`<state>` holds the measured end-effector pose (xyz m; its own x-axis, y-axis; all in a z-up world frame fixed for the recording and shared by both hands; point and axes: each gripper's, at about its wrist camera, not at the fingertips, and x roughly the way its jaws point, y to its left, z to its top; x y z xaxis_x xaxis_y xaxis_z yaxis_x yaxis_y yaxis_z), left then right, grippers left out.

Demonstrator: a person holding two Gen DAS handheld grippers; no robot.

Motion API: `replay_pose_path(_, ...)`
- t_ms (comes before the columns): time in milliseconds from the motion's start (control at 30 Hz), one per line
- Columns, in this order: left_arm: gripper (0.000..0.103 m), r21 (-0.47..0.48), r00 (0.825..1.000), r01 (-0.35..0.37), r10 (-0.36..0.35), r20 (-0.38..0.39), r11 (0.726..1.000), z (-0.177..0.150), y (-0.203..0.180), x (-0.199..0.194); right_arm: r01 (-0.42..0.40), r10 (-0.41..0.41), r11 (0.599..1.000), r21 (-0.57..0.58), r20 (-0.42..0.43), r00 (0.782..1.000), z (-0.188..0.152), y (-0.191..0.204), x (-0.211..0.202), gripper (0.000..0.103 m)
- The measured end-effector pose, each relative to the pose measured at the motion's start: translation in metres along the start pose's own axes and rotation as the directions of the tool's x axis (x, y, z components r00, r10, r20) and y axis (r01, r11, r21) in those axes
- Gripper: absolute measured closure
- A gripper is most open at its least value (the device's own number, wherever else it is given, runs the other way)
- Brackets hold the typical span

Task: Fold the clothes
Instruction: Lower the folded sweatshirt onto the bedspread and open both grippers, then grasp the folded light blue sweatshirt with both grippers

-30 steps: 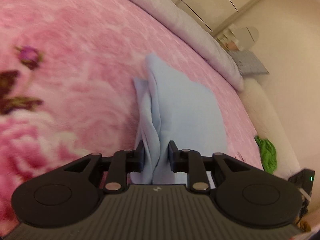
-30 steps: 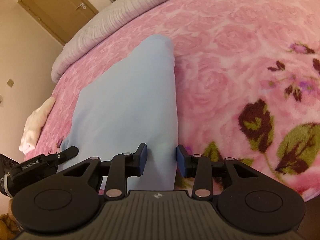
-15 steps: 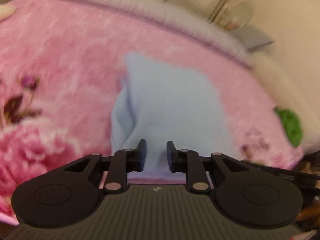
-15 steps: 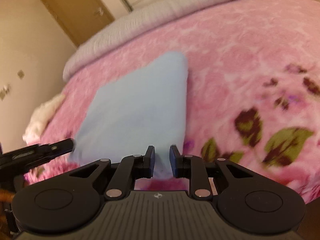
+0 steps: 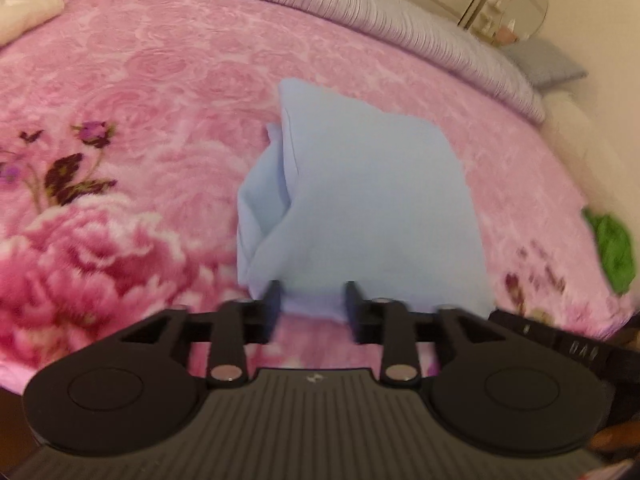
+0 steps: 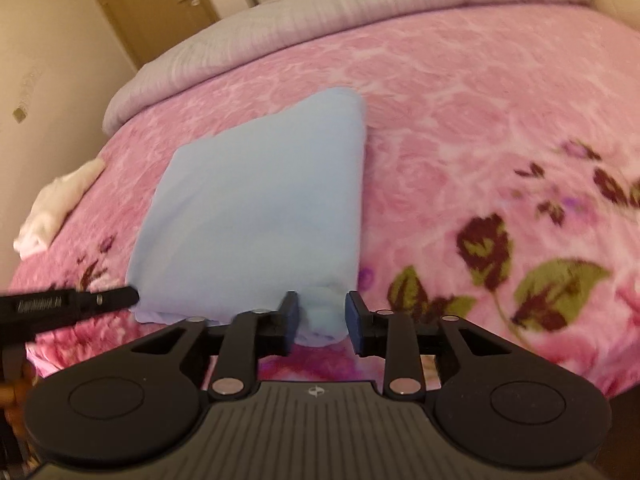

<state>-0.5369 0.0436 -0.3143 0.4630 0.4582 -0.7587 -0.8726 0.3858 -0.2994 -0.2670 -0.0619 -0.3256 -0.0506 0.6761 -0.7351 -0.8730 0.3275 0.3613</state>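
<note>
A folded light blue garment point(image 5: 360, 208) lies flat on the pink flowered blanket point(image 5: 140, 100), with loose layers showing along its left side. My left gripper point(image 5: 314, 304) is at its near edge. The jaws are opening and the pads stand clear of the cloth. In the right wrist view the same garment point(image 6: 260, 208) lies ahead and to the left. My right gripper point(image 6: 322, 312) is over its near right corner. Its jaws are also opening, and the rolled corner sits loose between them, not pressed.
A grey quilt point(image 5: 400, 24) runs along the far side of the bed. A green cloth point(image 5: 612, 248) lies at the bed's right edge and a white cloth point(image 6: 52, 208) at its left edge. A brown door point(image 6: 160, 0) stands behind.
Both grippers were closed on the near edge of the blue garment and have now opened and let it go. The left view has swung and drawn back a little.
</note>
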Motion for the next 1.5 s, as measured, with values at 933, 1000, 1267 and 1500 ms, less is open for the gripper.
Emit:
replay_pose_path(933,0.042,0.178,0.984,-0.174,0.165,0.064,0.969,-0.039,-0.051,-0.066,0.18,-0.18,0.983,-0.037,0.014,0.984,-0.016,0.021,-0.063,0.015)
replay_pose_path(1000,0.042,0.183,0.985,-0.172,0.162,0.067,0.968,-0.04,-0.052,-0.069,0.185,-0.184,0.982,-0.041,0.017,0.983,-0.017,0.023,-0.065,0.015)
replay_pose_path(1267,0.042,0.169,0.986,-0.164,0.156,0.057,0.972,-0.04,-0.047,-0.065,0.186,-0.186,0.98,-0.075,0.002,0.982,-0.016,0.032,-0.061,0.015)
replay_pose_path(1500,0.042,0.16,0.991,-0.137,0.134,0.028,0.978,-0.035,-0.041,-0.05,0.191,-0.194,0.978,-0.083,-0.031,0.98,-0.014,0.033,-0.046,0.015)
